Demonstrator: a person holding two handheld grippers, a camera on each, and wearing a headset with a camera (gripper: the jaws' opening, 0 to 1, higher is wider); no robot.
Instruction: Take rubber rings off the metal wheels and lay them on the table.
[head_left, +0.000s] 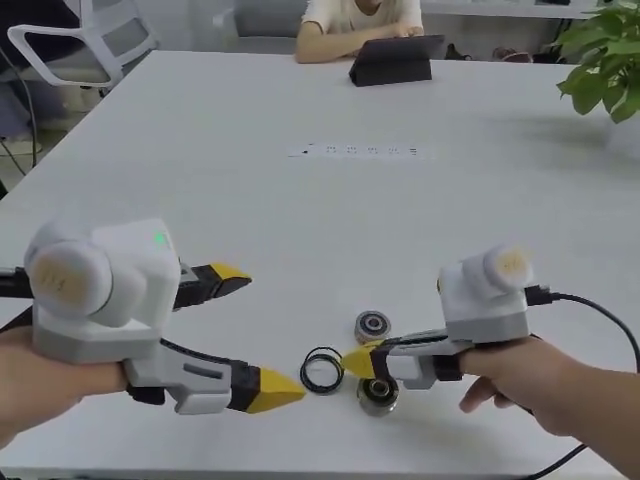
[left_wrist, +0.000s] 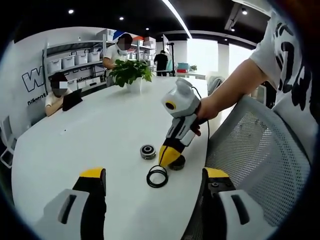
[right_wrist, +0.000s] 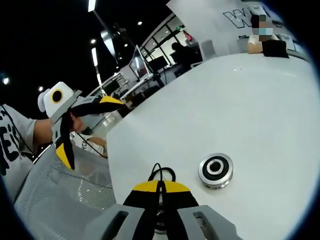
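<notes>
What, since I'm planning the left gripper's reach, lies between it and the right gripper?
A black rubber ring lies flat on the table there, as the left gripper view shows.

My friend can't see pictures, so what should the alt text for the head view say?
Over a white table, the right gripper, jaws shut, puts its yellow tip at the edge of a black rubber ring lying beside two metal wheels. The left gripper is open, next to it. A person sits at the far end.

Your table (head_left: 300, 200) looks smooth and matt white. The wheel (head_left: 372, 325) gleams like polished metal, and the ring (head_left: 322, 370) reads as dull black rubber.
</notes>
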